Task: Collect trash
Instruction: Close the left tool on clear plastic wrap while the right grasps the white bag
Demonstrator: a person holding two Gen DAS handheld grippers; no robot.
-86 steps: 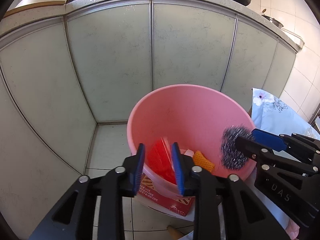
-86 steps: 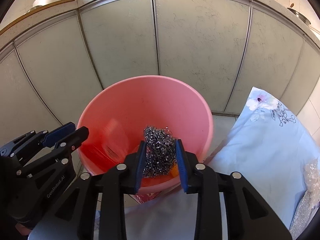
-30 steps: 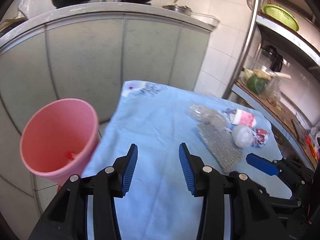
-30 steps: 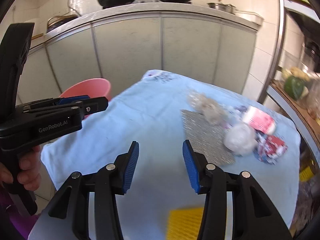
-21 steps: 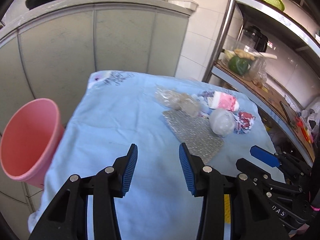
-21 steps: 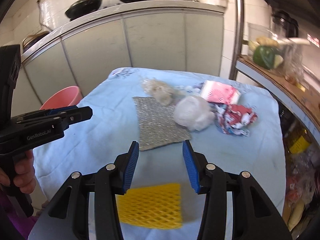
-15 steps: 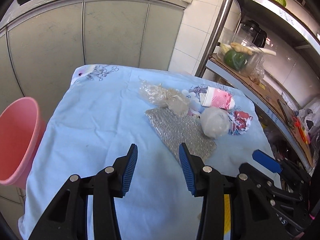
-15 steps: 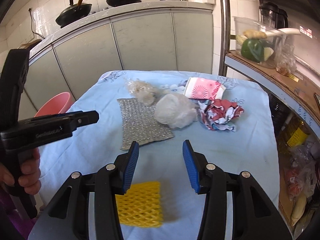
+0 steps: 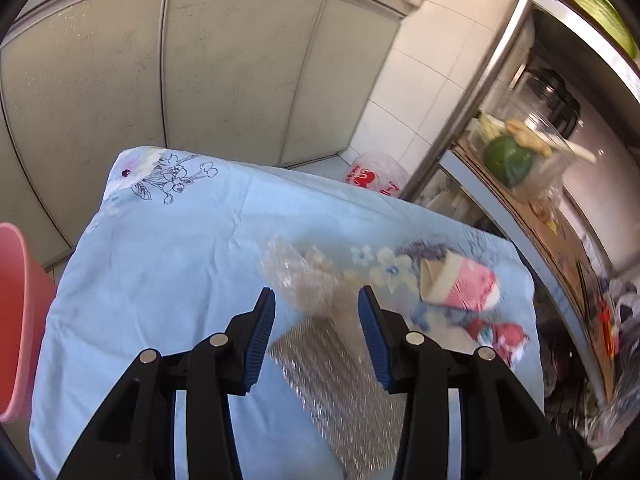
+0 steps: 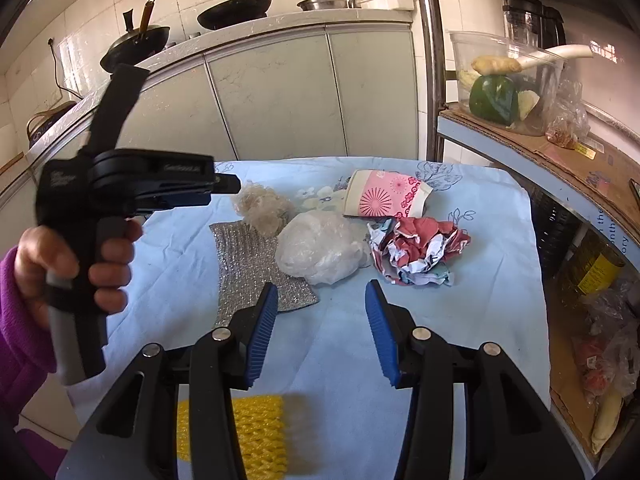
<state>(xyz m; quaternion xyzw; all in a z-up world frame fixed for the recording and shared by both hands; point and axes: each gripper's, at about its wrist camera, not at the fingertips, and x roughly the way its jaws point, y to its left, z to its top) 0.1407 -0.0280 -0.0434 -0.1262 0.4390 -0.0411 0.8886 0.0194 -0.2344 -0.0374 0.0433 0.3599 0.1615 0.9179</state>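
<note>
On the blue cloth point(image 9: 180, 260) lie a crumpled clear wrap point(image 9: 304, 276), a silver mesh sheet point(image 9: 332, 380), a pink paper cup point(image 9: 460, 284) and crumpled red-white paper point(image 9: 500, 334). My left gripper point(image 9: 316, 292) hovers over the near edge of the wrap; its jaws are opening and no pad touches anything. The right wrist view adds a white plastic ball point(image 10: 320, 248) and a yellow foam net point(image 10: 256, 432). My right gripper point(image 10: 321, 286) stands open and bare above the cloth, short of the ball. The pink bucket point(image 9: 16, 312) is at far left.
Grey cabinets point(image 9: 240, 72) rise behind the table, with pans point(image 10: 236, 8) on the counter. At the right a steel-post shelf point(image 10: 560, 152) carries a tub with a green pepper point(image 10: 492, 98). A plastic bag point(image 9: 376, 174) lies on the floor beyond the cloth.
Both grippers swung away from the bucket to the table; the steel wool has left the right gripper. The left one moved forward over the clear wrap, jaws slightly wider.
</note>
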